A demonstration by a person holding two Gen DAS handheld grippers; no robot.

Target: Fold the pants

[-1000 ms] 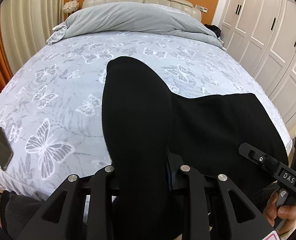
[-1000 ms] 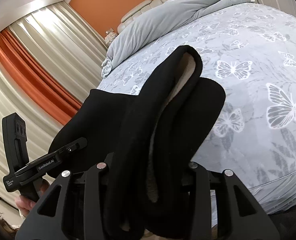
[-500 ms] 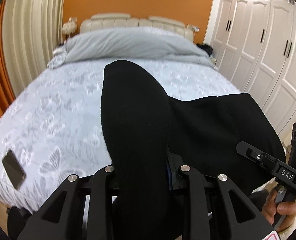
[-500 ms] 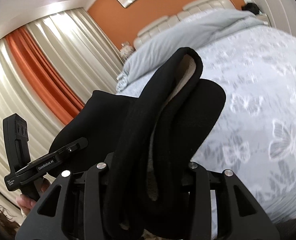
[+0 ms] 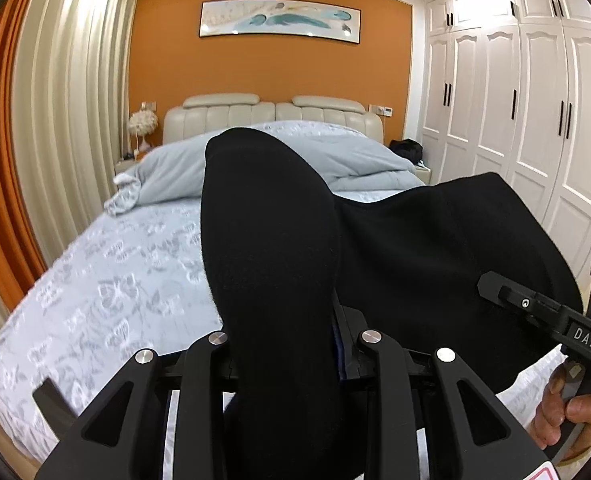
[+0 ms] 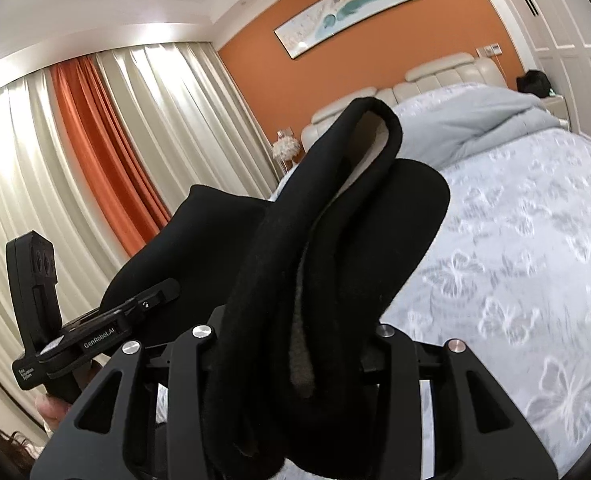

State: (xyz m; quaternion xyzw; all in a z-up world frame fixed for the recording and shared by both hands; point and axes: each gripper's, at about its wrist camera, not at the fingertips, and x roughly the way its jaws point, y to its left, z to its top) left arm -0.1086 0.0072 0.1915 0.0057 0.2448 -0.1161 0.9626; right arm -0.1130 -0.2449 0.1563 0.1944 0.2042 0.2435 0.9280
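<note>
The black pants hang between both grippers, lifted above the bed. My left gripper is shut on one bunched end of the pants, which stands up between its jaws and hides the fingertips. My right gripper is shut on the other bunched end, whose pale fleecy lining shows in the fold. The cloth stretches between them. The right gripper also shows at the right edge of the left wrist view, and the left gripper shows at the left of the right wrist view.
The bed with a grey butterfly-print sheet lies below and ahead. A grey duvet is piled by the headboard. White wardrobe doors stand on the right, curtains on the left.
Both grippers have lifted and tilted upward with the pants. The view now takes in the wall, painting and wardrobe, and the bed sits lower. The phone on the bed's left edge has left the view.
</note>
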